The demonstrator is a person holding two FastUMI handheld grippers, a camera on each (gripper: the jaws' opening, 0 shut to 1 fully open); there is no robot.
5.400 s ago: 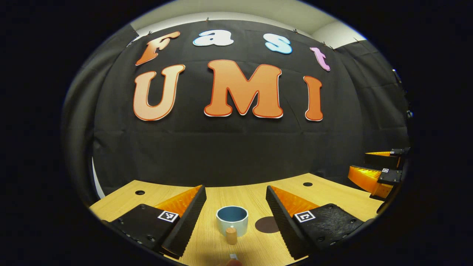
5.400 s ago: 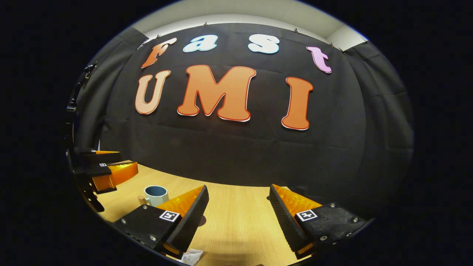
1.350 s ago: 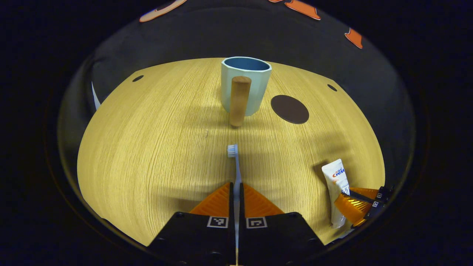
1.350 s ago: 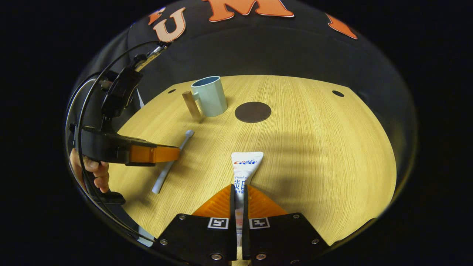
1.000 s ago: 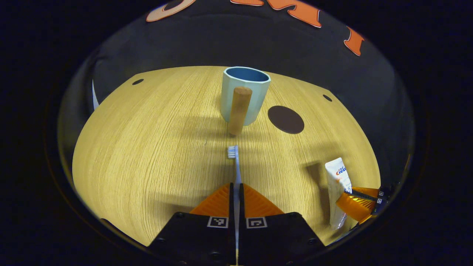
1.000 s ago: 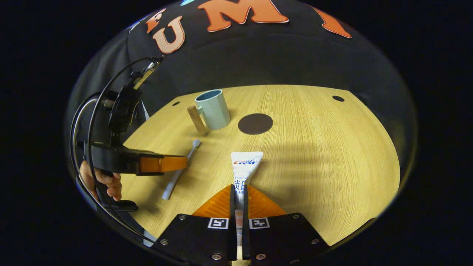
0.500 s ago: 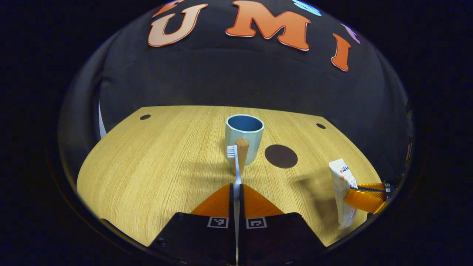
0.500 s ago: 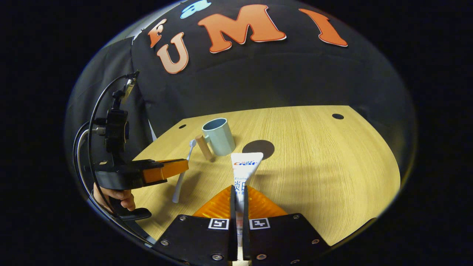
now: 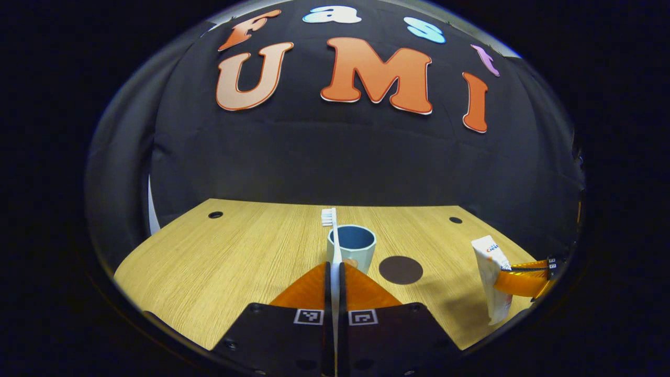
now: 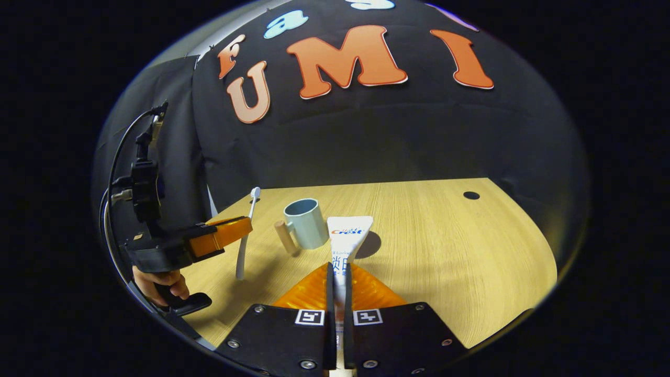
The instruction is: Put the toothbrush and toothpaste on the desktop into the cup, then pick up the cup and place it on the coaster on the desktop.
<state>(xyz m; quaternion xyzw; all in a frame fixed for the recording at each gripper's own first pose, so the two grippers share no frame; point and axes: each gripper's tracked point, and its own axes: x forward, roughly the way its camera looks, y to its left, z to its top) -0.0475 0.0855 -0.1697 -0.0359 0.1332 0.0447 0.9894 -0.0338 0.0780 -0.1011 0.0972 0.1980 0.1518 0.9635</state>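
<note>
A: Toothbrush (image 9: 333, 238) status?
B: Pinched between the fingers of the left tool (image 9: 334, 269), handle running back between them, bristle head up and forward. In the left gripper view the head sits above the near rim of the cup (image 9: 352, 246). In the right gripper view the toothbrush (image 10: 244, 235) stands near upright, clear of the tabletop (image 10: 445, 251), left of the cup (image 10: 306, 223) and apart from it.
A: Toothpaste?
B: Right tool (image 10: 337, 272) is pressed together on the toothpaste (image 10: 346, 238), flat crimped end pointing forward. In the left gripper view the toothpaste (image 9: 492, 272) hangs off the right tool (image 9: 523, 277) at the right edge, lifted above the tabletop (image 9: 235, 251).
A: Cup and coaster?
B: Cup is upright on the tabletop, pale blue, wooden handle (image 10: 285, 236) facing the tools. Coaster (image 9: 400, 269) is a dark disc just right of the cup, not touching it. In the right gripper view the coaster (image 10: 372, 243) is partly behind the toothpaste.
A: Anything else?
B: A hand (image 10: 159, 288) grips the left tool (image 10: 220, 235) from below.
</note>
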